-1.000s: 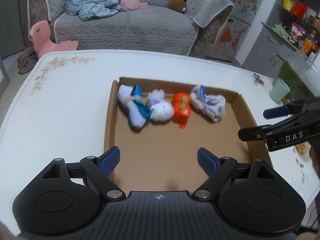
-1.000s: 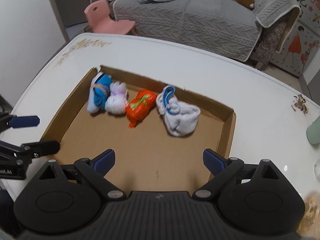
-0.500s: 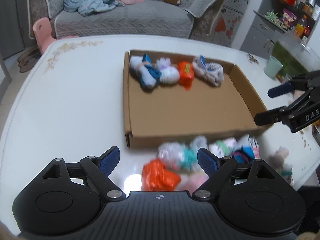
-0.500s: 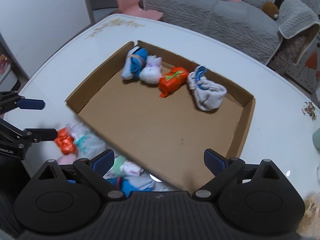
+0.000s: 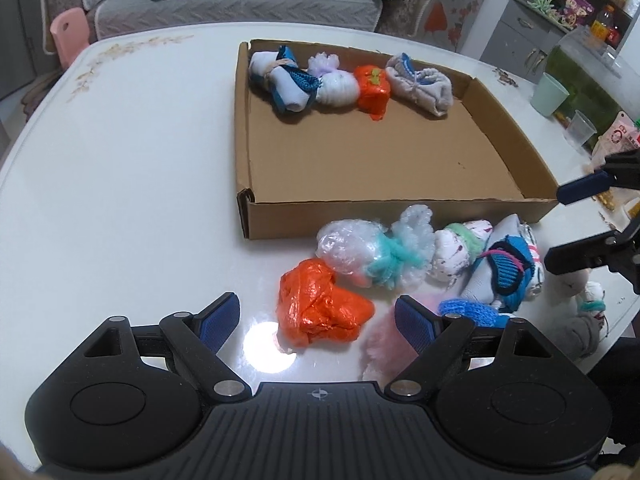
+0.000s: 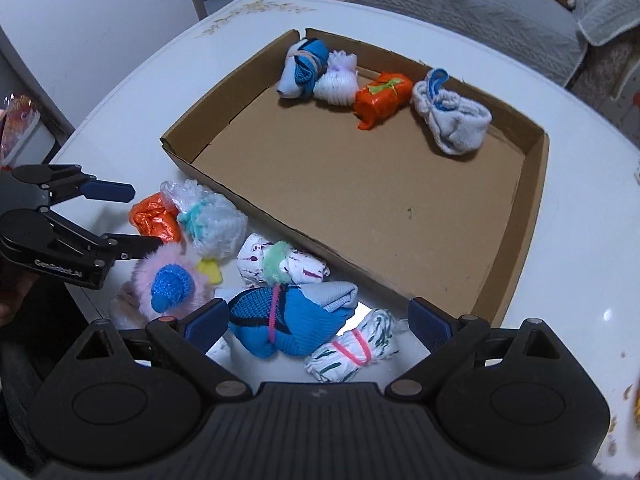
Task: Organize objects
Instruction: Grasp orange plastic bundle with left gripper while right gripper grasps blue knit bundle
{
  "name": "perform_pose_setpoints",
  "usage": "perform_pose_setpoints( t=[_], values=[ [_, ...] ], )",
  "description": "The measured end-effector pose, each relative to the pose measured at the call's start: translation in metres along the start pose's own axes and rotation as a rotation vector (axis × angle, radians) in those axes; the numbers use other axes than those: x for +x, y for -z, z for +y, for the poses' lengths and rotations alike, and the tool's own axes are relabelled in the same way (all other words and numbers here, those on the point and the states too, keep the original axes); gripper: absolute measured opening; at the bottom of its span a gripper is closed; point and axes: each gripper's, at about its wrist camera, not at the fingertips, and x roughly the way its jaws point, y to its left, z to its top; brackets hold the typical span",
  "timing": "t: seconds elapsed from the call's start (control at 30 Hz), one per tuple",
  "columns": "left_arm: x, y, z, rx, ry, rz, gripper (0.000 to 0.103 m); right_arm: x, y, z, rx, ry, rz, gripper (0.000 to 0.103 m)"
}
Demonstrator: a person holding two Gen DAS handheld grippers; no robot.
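Both wrist views are angled steeply down, close over the table (image 5: 120, 168); cardboard tray (image 5: 400, 152) and front bundles are shared.

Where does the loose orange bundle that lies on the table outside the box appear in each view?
Left wrist: orange bundle at lower centre, between the left gripper fingers.
Right wrist: orange bundle at middle left, between the left gripper's fingers.
Shared landmark: cardboard box, just beyond the bundle in both views.

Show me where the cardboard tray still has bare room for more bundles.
The cardboard tray is bare from its near wall up to the row along its far wall: blue-and-white sock roll, white bundle, orange bundle, grey sock roll. The table in front is crowded.
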Motion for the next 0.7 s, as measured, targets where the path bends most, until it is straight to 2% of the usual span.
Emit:
perform_pose_setpoints(
  t=[0.1, 0.23, 0.4, 0.43, 0.47, 0.7],
  values=[
    [0.006, -0.003, -0.001, -0.003, -0.008, -0.004, 0.088, 0.001, -0.001, 0.002, 0.008, 0.000, -0.018, 0.094],
    [0.014, -0.003, -0.002, 0.011, -0.032, 0.001, 0.088, 0.006, -0.007, 0.004, 0.032, -0.058, -0.029, 0.092],
    [0.019, -0.001, 0.000, 0.043, -0.051, -0.009, 0.070, 0.027, -0.008, 0.005, 0.088, -0.118, 0.018, 0.082],
    [0.018, 0.000, 0.000, 0.056, -0.060, -0.012, 0.064, 0.030, -0.007, 0.006, 0.092, -0.112, 0.029, 0.082],
    [0.017, 0.000, 0.000, 0.061, -0.065, -0.013, 0.063, 0.034, -0.005, 0.005, 0.092, -0.107, 0.041, 0.084],
    [0.010, 0.007, 0.009, 0.059, -0.051, -0.024, 0.061, 0.045, 0.004, 0.003, 0.096, -0.077, 0.087, 0.079]
  ],
)
